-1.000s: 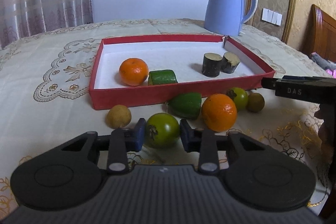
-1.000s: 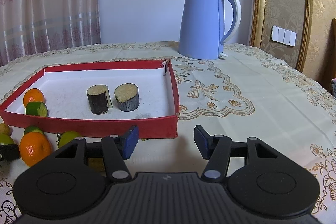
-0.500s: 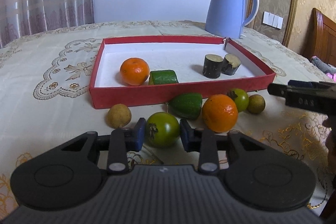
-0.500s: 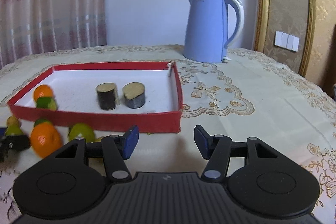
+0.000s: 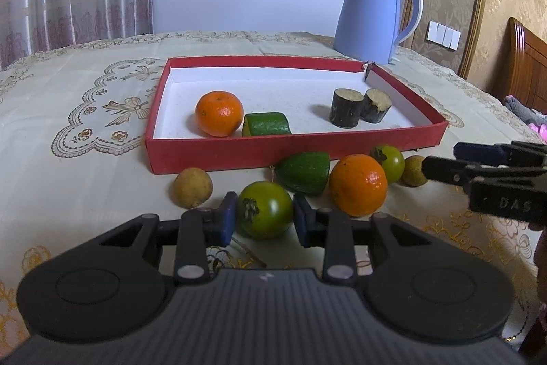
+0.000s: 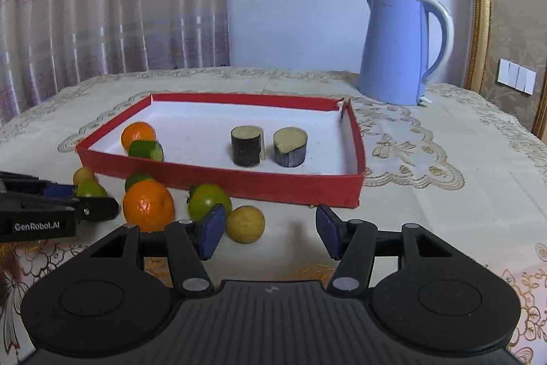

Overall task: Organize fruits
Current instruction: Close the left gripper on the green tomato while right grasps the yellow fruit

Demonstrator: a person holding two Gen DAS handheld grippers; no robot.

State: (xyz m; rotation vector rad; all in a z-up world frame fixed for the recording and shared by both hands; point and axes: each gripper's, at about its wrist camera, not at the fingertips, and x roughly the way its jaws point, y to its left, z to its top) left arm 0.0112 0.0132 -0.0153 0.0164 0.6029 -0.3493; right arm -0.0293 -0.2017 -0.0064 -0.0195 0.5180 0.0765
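Note:
My left gripper (image 5: 265, 223) is shut on a green tomato (image 5: 265, 207) that rests on the tablecloth in front of the red tray (image 5: 239, 156). Inside the tray lie an orange (image 5: 218, 113), a green chunk (image 5: 266, 124) and two dark cut pieces (image 5: 345, 108). Along the tray's front wall sit a brown longan (image 5: 192, 187), a second green chunk (image 5: 304, 171), another orange (image 5: 358, 185), another green tomato (image 5: 389, 161) and a longan (image 5: 413, 171). My right gripper (image 6: 271, 233) is open; that longan (image 6: 245, 224) lies just past its left pad, untouched.
A blue kettle (image 5: 372, 16) stands behind the tray's far right corner. The right gripper (image 5: 478, 170) reaches in from the right edge of the left wrist view, beside the fruit row. Embroidered tablecloth (image 6: 427, 159) stretches bare to the right of the tray.
The right wrist view has swung left, so the tray and loose fruits have slid right and the longan now lies by its left pad. My left gripper stays on the tomato.

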